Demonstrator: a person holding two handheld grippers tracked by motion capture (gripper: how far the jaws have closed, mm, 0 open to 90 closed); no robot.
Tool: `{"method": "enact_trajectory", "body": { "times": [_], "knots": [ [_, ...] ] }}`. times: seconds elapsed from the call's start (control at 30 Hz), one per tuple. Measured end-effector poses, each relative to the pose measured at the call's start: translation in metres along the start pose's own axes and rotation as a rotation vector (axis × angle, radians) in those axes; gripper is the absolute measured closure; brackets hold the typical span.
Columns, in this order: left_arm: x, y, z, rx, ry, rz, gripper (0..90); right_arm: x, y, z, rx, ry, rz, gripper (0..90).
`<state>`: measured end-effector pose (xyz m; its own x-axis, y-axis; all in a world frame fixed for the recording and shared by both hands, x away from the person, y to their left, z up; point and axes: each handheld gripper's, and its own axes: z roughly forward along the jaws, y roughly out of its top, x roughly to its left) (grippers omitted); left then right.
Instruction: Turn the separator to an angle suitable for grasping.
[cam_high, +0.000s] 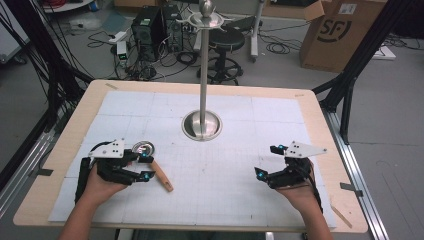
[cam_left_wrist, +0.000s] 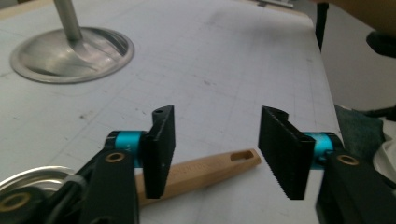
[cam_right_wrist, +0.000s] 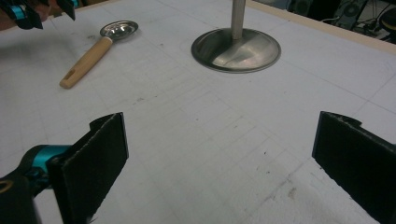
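A spoon with a wooden handle (cam_high: 163, 176) and a small metal bowl (cam_high: 144, 148) lies on the white mat at the left. My left gripper (cam_high: 146, 166) sits right over it. In the left gripper view the handle (cam_left_wrist: 205, 168) runs behind one jaw and ends in the gap between both. The left gripper (cam_left_wrist: 215, 144) has its jaws partly apart, and neither pad presses the wood. My right gripper (cam_high: 267, 161) rests at the right of the mat. In its own view the right gripper (cam_right_wrist: 219, 158) is wide open with bare mat between the jaws, and the spoon (cam_right_wrist: 88, 60) lies far off.
A metal stand with a round base (cam_high: 201, 125) and a tall pole (cam_high: 204, 75) rises at the mat's middle back. The gridded white mat (cam_high: 225, 200) covers the wooden table (cam_high: 320, 115). Beyond the table are a stool, cables and a cardboard box (cam_high: 340, 30).
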<state>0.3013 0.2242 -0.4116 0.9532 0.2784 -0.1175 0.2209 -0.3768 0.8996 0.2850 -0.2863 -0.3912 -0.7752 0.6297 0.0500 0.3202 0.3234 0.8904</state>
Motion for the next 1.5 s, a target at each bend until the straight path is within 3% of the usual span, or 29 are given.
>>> {"method": "enact_trajectory", "body": {
  "times": [0.03, 0.07, 0.17, 0.2, 0.27, 0.4, 0.5, 0.6, 0.83, 1.13, 1.5],
  "knots": [
    [0.0, 0.0, 0.001, 0.012, -0.004, 0.002, 52.5, 0.0, 0.0, 0.0, 0.001, -0.002, -0.002, 2.0],
    [-0.001, 0.0, 0.002, 0.022, -0.019, 0.003, 60.8, 0.0, 0.001, 0.0, -0.001, -0.001, 0.0, 2.1],
    [-0.002, -0.001, 0.004, 0.048, -0.046, 0.01, 65.3, 0.0, 0.001, 0.0, 0.0, -0.001, -0.003, 2.1],
    [-0.004, -0.001, 0.006, 0.067, -0.062, 0.022, 72.2, 0.0, 0.0, 0.001, 0.002, -0.002, -0.001, 2.1],
    [-0.006, -0.002, 0.007, 0.089, -0.081, 0.032, 77.4, -0.001, 0.0, 0.001, 0.0, -0.004, -0.001, 2.1],
    [-0.009, -0.004, 0.012, 0.135, -0.092, 0.05, 84.4, 0.0, 0.0, 0.003, 0.009, -0.002, -0.004, 2.1],
    [-0.011, -0.005, 0.019, 0.182, -0.071, 0.073, 88.5, 0.002, 0.001, 0.006, 0.02, -0.003, -0.009, 2.1],
    [-0.011, -0.006, 0.024, 0.225, -0.055, 0.094, 89.7, 0.004, 0.001, 0.009, 0.026, 0.002, -0.016, 2.1],
    [-0.011, -0.008, 0.035, 0.265, -0.036, 0.101, 89.7, 0.005, 0.001, 0.007, 0.029, -0.003, -0.014, 2.1],
    [-0.009, -0.004, 0.063, 0.309, 0.004, 0.107, 89.7, 0.004, 0.0, 0.007, 0.029, -0.002, -0.011, 2.1],
    [-0.003, 0.015, 0.103, 0.269, 0.047, 0.087, 89.7, 0.005, -0.004, 0.005, 0.026, 0.01, 0.002, 2.1]
  ]
}}
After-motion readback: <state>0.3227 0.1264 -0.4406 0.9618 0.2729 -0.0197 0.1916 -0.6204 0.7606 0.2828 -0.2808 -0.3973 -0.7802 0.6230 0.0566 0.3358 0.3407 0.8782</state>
